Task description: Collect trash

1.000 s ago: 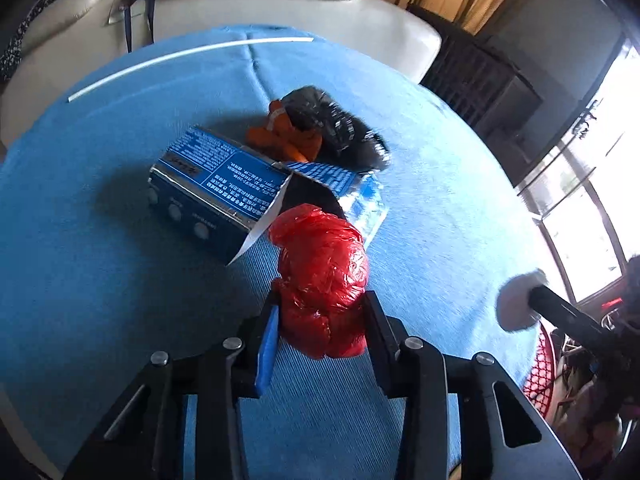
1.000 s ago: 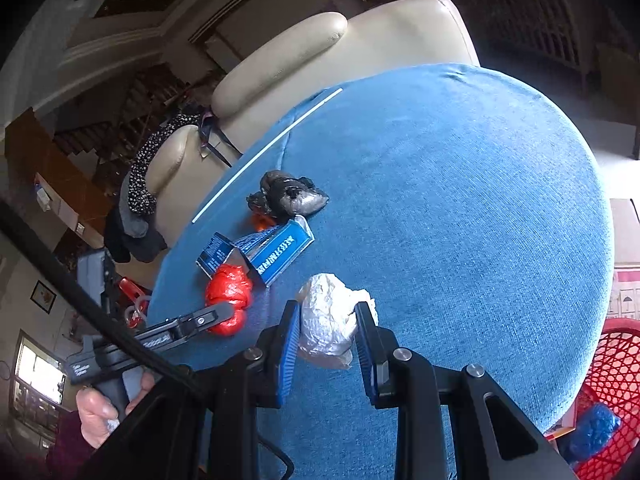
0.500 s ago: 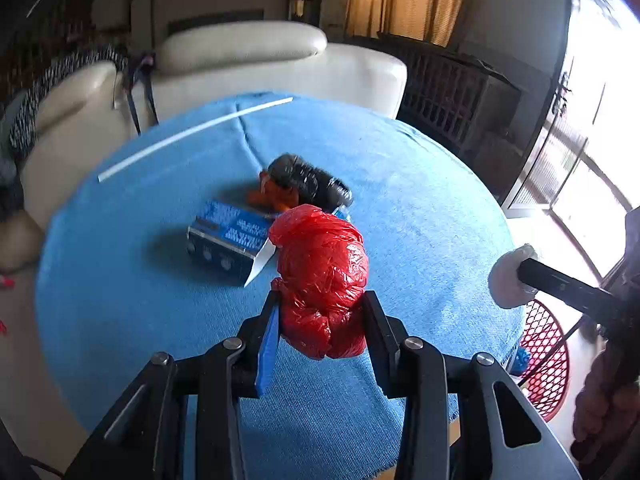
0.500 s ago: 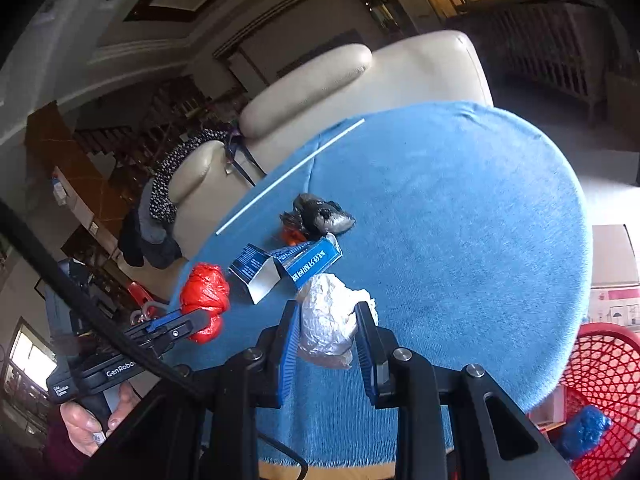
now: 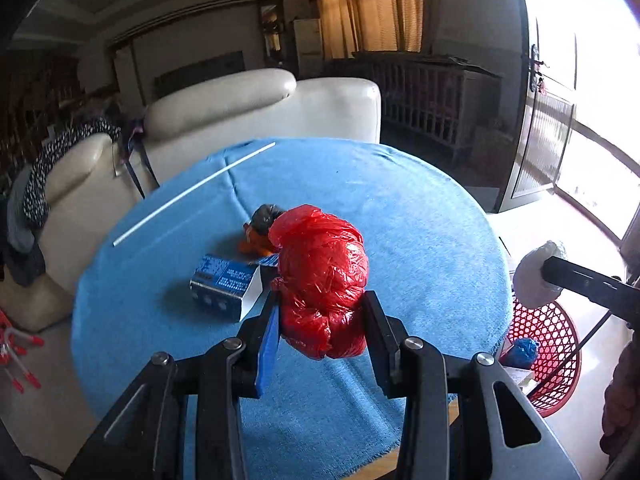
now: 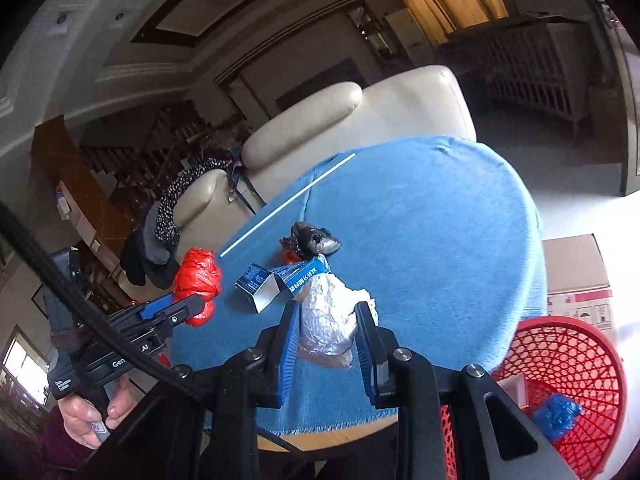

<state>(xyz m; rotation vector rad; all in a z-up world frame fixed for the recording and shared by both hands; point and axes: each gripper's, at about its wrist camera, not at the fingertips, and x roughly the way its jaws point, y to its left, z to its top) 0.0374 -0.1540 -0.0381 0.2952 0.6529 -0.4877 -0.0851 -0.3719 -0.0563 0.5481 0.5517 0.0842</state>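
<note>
Two tongs each clamp one wad above the blue surface (image 5: 420, 216): the left tongs (image 5: 320, 320) grip a red plastic bundle (image 5: 322, 276), the right tongs (image 6: 326, 338) a white crumpled wad (image 6: 328, 320). Three pieces lie on the surface near the blue carton (image 5: 226, 286): the carton itself, one black bag (image 6: 314, 238) behind it, one orange scrap (image 5: 252, 242) beside that. One white strip (image 5: 192, 194) lies farther back. One red basket (image 6: 560, 392), holding one blue wad (image 6: 556, 414), stands below the surface's edge.
</note>
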